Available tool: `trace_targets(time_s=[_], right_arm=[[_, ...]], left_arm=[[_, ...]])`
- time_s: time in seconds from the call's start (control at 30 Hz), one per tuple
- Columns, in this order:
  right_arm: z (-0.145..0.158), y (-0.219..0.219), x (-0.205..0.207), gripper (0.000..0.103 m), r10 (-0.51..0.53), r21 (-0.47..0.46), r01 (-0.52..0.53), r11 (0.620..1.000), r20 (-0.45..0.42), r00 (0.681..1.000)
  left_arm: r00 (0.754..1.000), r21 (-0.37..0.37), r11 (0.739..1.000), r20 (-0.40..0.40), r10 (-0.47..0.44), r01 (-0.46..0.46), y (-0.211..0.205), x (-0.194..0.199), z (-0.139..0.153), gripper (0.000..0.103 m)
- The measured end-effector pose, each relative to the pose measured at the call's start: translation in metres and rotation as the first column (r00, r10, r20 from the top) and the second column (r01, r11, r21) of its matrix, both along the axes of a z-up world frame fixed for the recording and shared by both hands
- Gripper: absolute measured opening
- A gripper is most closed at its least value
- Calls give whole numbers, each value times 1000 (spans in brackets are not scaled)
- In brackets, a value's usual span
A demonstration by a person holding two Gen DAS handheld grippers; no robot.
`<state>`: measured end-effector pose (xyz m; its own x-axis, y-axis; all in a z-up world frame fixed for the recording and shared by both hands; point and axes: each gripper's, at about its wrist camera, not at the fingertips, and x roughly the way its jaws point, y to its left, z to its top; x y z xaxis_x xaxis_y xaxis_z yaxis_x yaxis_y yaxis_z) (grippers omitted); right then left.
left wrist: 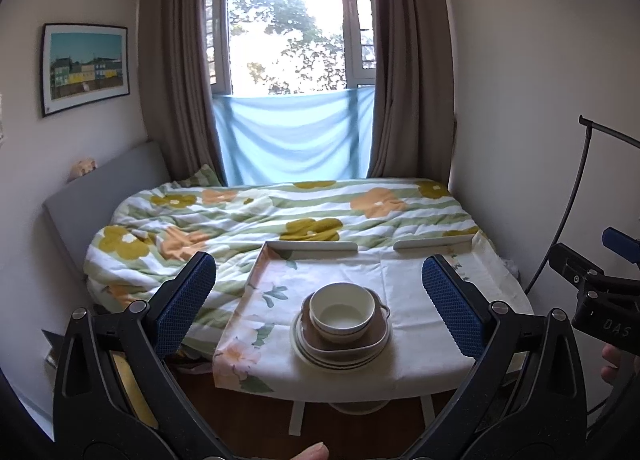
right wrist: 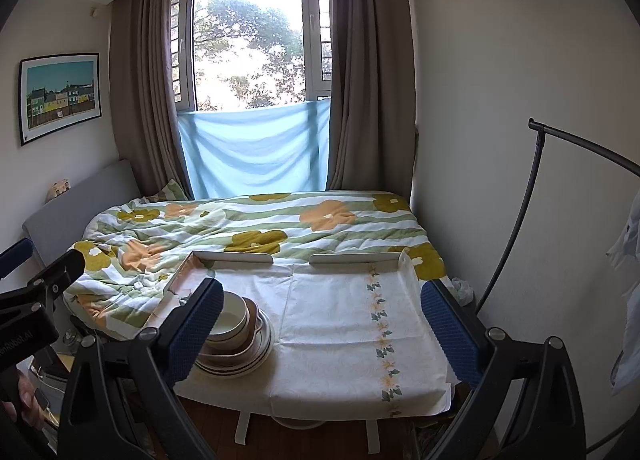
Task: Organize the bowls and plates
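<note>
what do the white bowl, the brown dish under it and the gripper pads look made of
White bowl: likely glazed ceramic, smooth with a soft sheen.
Brown dish: probably glazed stoneware, thick rim and small side handle.
Pads on the left gripper: seemingly rubber, blue with a matte knurled grid texture.

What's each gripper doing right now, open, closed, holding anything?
Left gripper: open, holding nothing, short of the stacked dishes on the table.
Right gripper: open, holding nothing, off to the right of the stack.

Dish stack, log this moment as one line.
left claw: open, empty | right claw: open, empty | bowl atop plates | untouched
</note>
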<state>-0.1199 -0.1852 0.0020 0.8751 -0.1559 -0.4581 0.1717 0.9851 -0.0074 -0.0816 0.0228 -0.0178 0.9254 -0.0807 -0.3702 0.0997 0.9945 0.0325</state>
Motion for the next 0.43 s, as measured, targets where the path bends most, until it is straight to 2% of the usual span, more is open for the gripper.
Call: trace_targets(time_s=[0.2, 0.43], right_arm=[[-2, 1, 1, 98, -3, 2, 3, 1000, -3, 1000], [-6, 4, 3, 98, -3, 4, 3, 1000, -8, 1000]], left_arm=[[999, 27, 999, 20, 34, -35, 0, 3, -1, 103], [999, 40, 999, 35, 33, -35, 1, 12, -2, 103]])
